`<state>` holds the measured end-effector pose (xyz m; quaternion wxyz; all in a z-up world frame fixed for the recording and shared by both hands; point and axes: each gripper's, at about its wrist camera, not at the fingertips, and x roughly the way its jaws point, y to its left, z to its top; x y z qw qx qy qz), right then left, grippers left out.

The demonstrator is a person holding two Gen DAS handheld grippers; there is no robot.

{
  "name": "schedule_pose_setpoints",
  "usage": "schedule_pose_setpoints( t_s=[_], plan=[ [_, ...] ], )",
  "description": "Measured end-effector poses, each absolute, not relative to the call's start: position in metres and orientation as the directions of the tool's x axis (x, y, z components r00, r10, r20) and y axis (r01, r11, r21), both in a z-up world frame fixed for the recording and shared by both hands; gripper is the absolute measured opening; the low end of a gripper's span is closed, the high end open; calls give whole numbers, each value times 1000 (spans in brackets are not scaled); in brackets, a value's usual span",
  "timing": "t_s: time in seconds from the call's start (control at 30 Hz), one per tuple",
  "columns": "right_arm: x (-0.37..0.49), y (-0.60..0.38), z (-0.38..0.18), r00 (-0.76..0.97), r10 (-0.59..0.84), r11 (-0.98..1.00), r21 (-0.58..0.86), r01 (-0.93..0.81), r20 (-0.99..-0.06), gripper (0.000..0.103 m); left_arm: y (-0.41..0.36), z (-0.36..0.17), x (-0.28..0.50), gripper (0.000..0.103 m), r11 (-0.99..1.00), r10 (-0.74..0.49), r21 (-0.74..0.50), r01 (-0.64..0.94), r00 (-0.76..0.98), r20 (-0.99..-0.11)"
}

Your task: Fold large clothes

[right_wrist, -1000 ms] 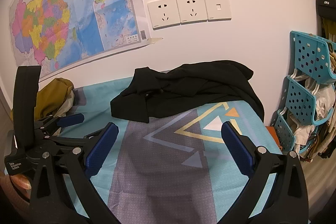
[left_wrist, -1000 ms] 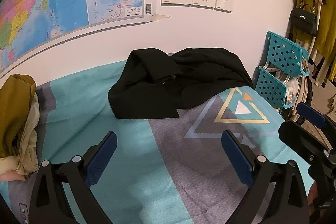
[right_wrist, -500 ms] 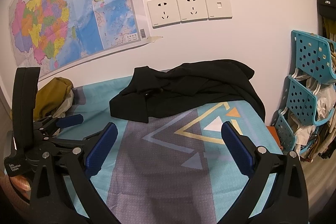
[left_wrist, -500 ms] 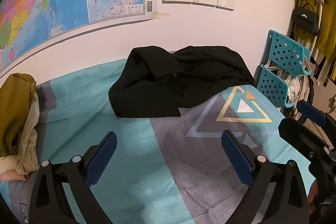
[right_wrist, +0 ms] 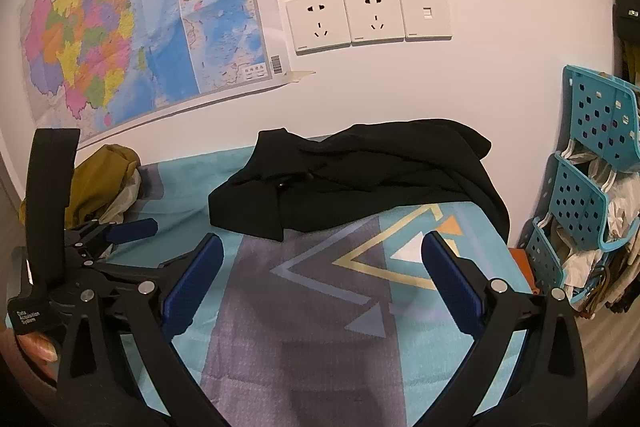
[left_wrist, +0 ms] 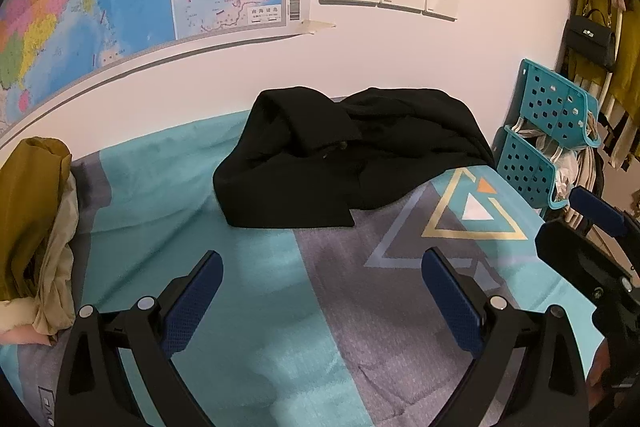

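A crumpled black garment [left_wrist: 344, 155] lies at the far side of the bed against the wall; it also shows in the right wrist view [right_wrist: 360, 171]. My left gripper [left_wrist: 322, 301] is open and empty, hovering over the bedspread short of the garment. My right gripper [right_wrist: 320, 287] is open and empty too, over the grey patterned part of the bedspread. The right gripper shows at the right edge of the left wrist view [left_wrist: 592, 239], and the left gripper shows at the left of the right wrist view [right_wrist: 100, 247].
The teal and grey bedspread [left_wrist: 260, 267] covers the bed. A pile of mustard and beige clothes [left_wrist: 32, 227] sits at the left. Teal plastic baskets [right_wrist: 592, 179] stand at the right. A map [right_wrist: 132, 19] and wall sockets [right_wrist: 368, 19] are on the wall.
Both views have shifted slightly; the black garment sits a touch lower and nearer in the left wrist view. Both grippers stay open.
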<state>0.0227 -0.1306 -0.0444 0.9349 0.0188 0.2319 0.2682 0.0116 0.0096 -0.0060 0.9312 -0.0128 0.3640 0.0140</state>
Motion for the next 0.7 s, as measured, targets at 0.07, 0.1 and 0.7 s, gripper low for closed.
schedule_pose_setpoints(
  t_s=[0.07, 0.1, 0.7],
  plan=[
    [23, -130, -44, 750, 508, 857, 158, -491, -424, 98, 10, -6, 13, 96, 999, 15, -16, -36, 733, -680],
    [24, -130, -44, 749, 508, 856, 157, -492, -425, 98, 10, -6, 14, 96, 999, 16, -16, -37, 733, -680],
    [27, -129, -44, 750, 506, 857, 152, -492, -426, 98, 8, -4, 16, 96, 999, 14, -16, -34, 733, -680]
  ],
)
